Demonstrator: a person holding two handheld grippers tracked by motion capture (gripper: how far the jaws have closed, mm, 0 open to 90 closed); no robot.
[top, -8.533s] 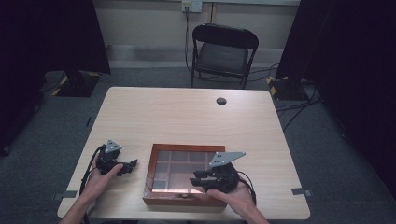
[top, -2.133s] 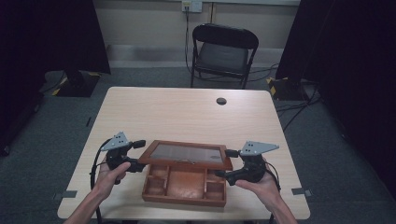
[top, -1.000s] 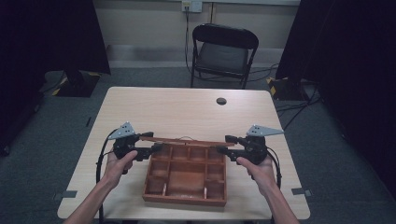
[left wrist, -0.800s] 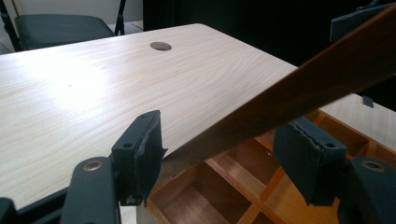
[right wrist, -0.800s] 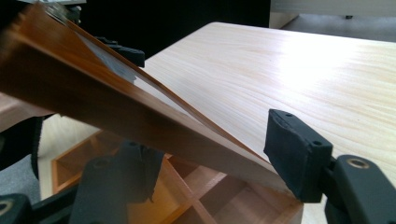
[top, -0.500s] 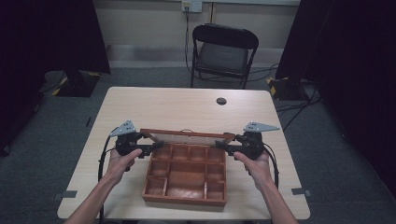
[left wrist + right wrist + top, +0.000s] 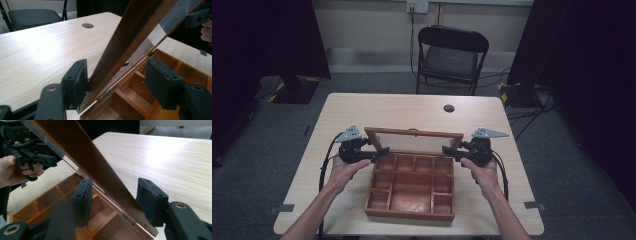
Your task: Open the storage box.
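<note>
Glass-paned lid (image 7: 413, 142) of wooden compartment box (image 7: 412, 186): stiff, hinged, fragile pane; hold frame ends. Left gripper (image 7: 379, 151), right gripper (image 7: 448, 150) both spread, straddling frame.

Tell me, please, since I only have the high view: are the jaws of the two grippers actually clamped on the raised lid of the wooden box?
Observer: No. In the left gripper view, the left gripper is open; the lid frame stands between its jaws, against one pad, with a wide gap to the other.
Operator: Thank you. And the right one?
Observer: The right gripper is also open, straddling the lid's side rail.
Operator: Can you see how the lid is attached?
Observer: Yes, a small metal hinge joins it to the box at the back corner.
</note>
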